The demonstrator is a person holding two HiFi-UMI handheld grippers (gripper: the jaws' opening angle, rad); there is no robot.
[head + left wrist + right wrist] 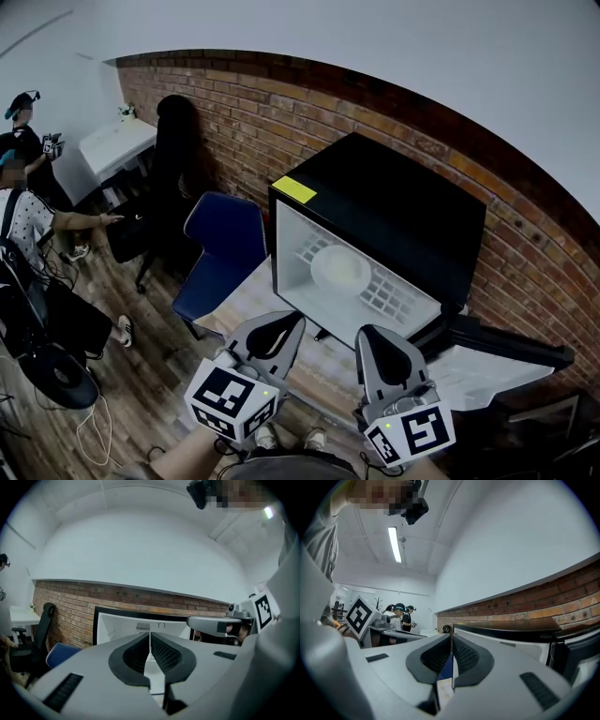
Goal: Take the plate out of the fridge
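Observation:
A small black fridge stands on a table against the brick wall, its door swung open and hanging to the right. Inside, a white plate lies on the white wire shelf. My left gripper is shut and empty, held in front of the fridge opening and below it. My right gripper is beside it, also shut with nothing between its jaws. In the left gripper view the fridge shows past the closed left gripper. The right gripper view shows the closed right gripper and the fridge's top edge.
A blue chair stands left of the table, a black office chair behind it. People sit and stand at the far left by a white desk. The brick wall runs behind the fridge.

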